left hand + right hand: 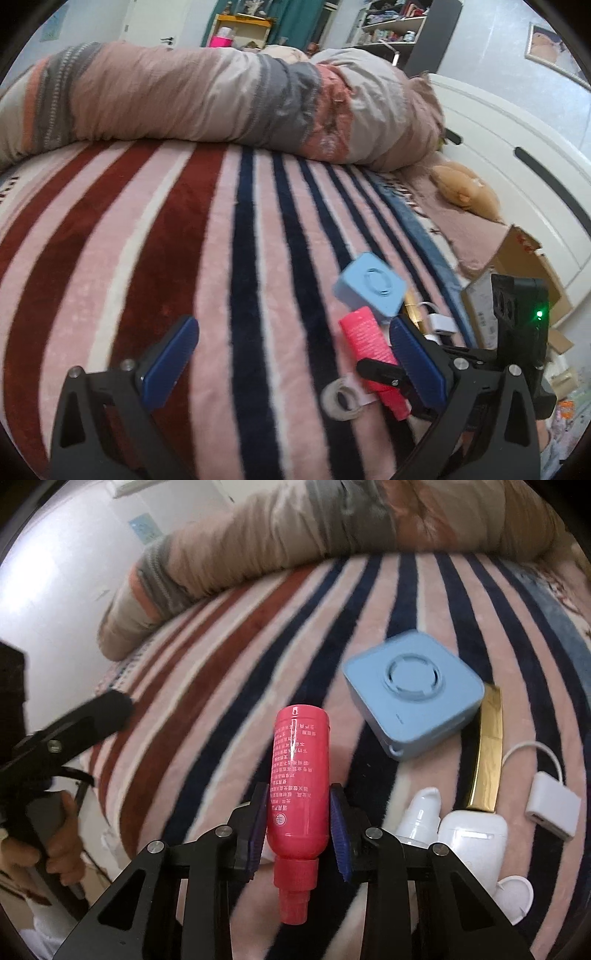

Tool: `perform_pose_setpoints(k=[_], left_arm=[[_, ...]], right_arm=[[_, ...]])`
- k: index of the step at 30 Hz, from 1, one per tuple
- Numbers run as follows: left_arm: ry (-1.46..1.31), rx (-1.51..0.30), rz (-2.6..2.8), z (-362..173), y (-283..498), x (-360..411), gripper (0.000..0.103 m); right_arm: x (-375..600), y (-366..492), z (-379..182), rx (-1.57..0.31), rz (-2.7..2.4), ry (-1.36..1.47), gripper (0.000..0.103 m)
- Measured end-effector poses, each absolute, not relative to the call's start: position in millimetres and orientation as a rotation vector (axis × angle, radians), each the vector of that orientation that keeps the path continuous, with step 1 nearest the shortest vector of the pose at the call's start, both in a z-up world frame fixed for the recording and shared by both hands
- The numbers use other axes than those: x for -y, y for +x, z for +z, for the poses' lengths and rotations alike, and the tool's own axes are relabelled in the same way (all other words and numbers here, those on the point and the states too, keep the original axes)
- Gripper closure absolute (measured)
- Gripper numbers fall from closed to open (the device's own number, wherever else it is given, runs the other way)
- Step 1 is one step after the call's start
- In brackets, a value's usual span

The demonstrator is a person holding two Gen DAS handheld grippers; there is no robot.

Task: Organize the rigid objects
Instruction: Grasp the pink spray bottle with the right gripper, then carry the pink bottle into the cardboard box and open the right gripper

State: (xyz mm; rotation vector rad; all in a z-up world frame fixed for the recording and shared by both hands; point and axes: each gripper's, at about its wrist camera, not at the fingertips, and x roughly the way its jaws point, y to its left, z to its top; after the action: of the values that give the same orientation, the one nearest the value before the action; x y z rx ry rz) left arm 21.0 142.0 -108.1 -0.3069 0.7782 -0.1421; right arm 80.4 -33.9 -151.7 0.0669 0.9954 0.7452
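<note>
My right gripper (300, 805) is shut on a pink plastic bottle (299, 775), base pointing away, nozzle toward me, held over the striped blanket. The bottle also shows in the left wrist view (369, 350), between the right gripper's black fingers. A light blue square box (413, 694) lies beyond it on the blanket and shows in the left wrist view (371, 286). My left gripper (291, 343) is open and empty, hovering over the blanket left of the bottle. A roll of tape (341, 400) lies below the bottle.
A gold flat box (487, 746), a white pump bottle (419, 814), a white earbud case (472, 834) and a white cable adapter (552, 808) lie at the right. A rolled quilt (221, 96) lies across the bed's far side. A cardboard box (517, 266) stands beside the bed.
</note>
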Motion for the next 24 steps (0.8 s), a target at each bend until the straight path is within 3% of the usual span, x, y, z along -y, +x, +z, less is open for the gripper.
perform_pose_setpoints(k=[6, 8, 13, 15, 24], left_arm=[[-0.365, -0.74, -0.305, -86, 33, -117, 0.004], [-0.367, -0.713, -0.364, -71, 35, -106, 0.014], [-0.359, -0.677, -0.465, -37, 34, -77, 0.059], [-0.351, -0.652, -0.503, -22, 29, -66, 0.071], [-0.172, -0.495, -0.579, 54, 14, 25, 0.075]], right_arm=[[45, 54, -99, -0.809, 0.858, 0.071, 0.076], [52, 46, -81, -0.742, 0.877, 0.067, 0.076], [63, 28, -46, -0.596, 0.857, 0.023, 0.076], [71, 23, -35, -0.565, 0.84, 0.012, 0.076], [166, 2, 17, -0.383, 0.738, 0.047, 0.076]])
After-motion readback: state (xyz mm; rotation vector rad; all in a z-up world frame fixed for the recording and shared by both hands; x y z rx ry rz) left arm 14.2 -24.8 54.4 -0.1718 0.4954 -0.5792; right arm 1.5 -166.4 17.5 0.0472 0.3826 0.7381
